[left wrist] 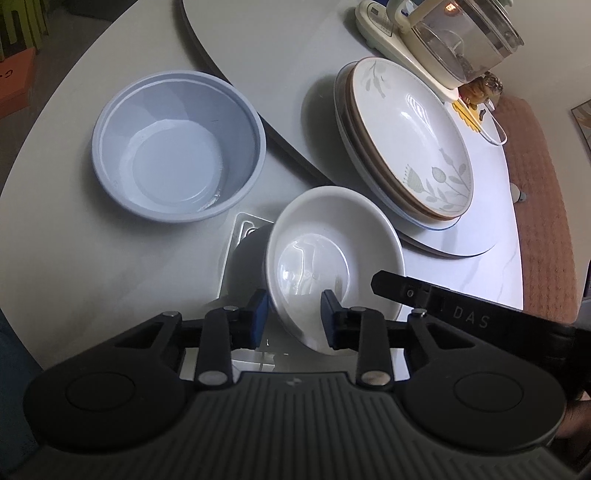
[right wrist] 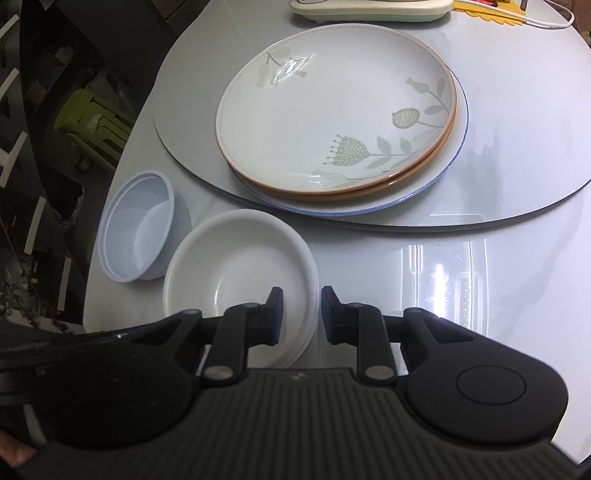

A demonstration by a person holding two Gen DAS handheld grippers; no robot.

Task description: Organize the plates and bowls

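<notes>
A stack of white bowls sits on the table near both grippers. My left gripper straddles the stack's near rim, one finger inside and one outside, jaws apart. My right gripper straddles the stack's right rim the same way, jaws apart. A pale blue plastic bowl stands left of the white bowls. A stack of floral plates rests on the raised turntable.
A cream kettle base with a glass jug stands behind the plates, its base also in the right wrist view. A yellow item and a white cable lie at the back right. The table edge falls off at the left.
</notes>
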